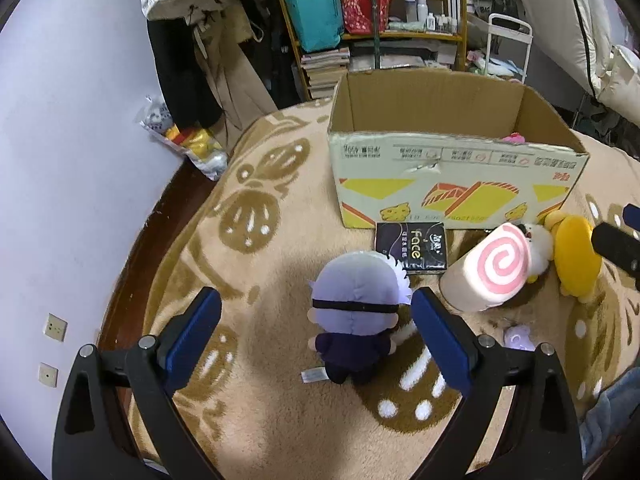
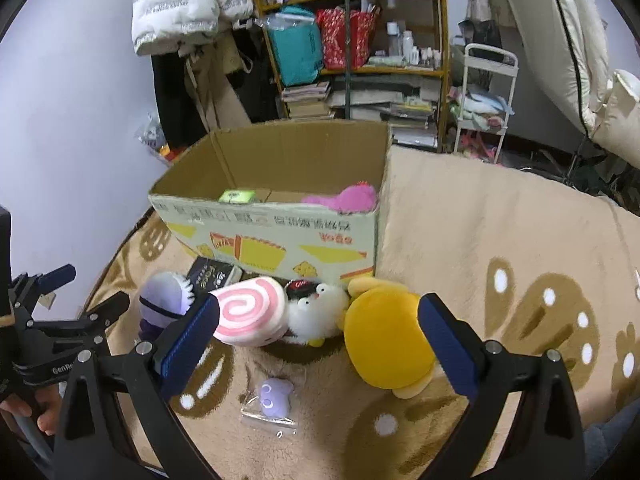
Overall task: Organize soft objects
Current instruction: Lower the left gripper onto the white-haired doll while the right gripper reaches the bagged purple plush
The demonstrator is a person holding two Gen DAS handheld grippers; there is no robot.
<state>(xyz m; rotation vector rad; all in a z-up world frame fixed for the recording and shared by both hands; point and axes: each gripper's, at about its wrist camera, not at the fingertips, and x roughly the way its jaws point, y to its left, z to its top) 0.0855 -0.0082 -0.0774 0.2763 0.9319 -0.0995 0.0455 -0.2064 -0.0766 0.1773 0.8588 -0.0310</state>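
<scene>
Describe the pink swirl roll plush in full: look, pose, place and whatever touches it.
The swirl roll plush is a short, soft cylinder with a cream fabric side and a white end face bearing a pink spiral. It lies tilted on its side on the tan blanket, in front of the cardboard box. A white fluffy toy presses against its side. Neither claw touches it.

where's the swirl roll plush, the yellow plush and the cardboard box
swirl roll plush (image 2: pixel 251 312), right wrist view, pink spiral face
yellow plush (image 2: pixel 384 338), right wrist view, round back
cardboard box (image 1: pixel 452 196), left wrist view, printed front wall
</scene>
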